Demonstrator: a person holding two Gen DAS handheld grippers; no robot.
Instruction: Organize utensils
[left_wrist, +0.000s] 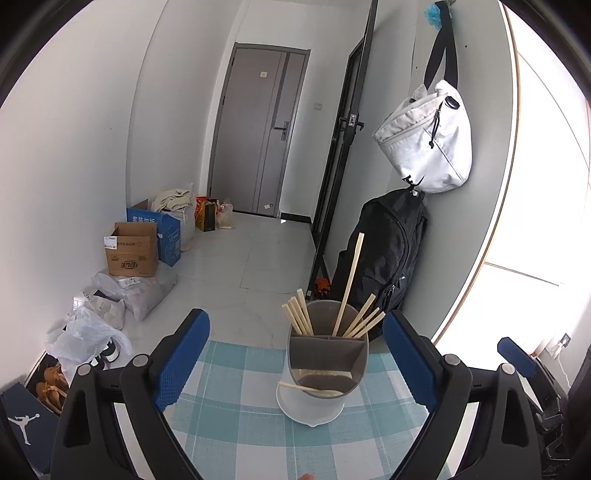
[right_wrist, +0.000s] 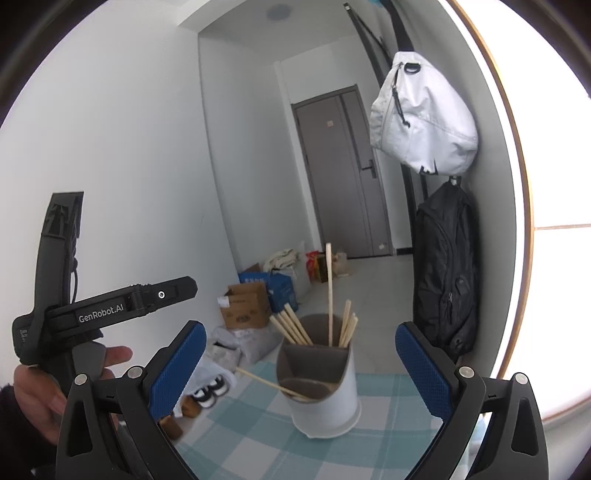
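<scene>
A translucent white utensil holder with a grey divided insert stands on the checked table. Several wooden chopsticks stand in its back compartments, one taller stick among them. One chopstick lies slanted across the front compartment. The holder and its chopsticks also show in the right wrist view. My left gripper is open and empty, its blue pads on either side of the holder. My right gripper is open and empty, just before the holder.
The table has a teal and white checked cloth. A black backpack and a white bag hang on the wall to the right. Cardboard boxes and plastic bags lie on the floor at left. The left gripper's handle and the hand holding it show at left in the right wrist view.
</scene>
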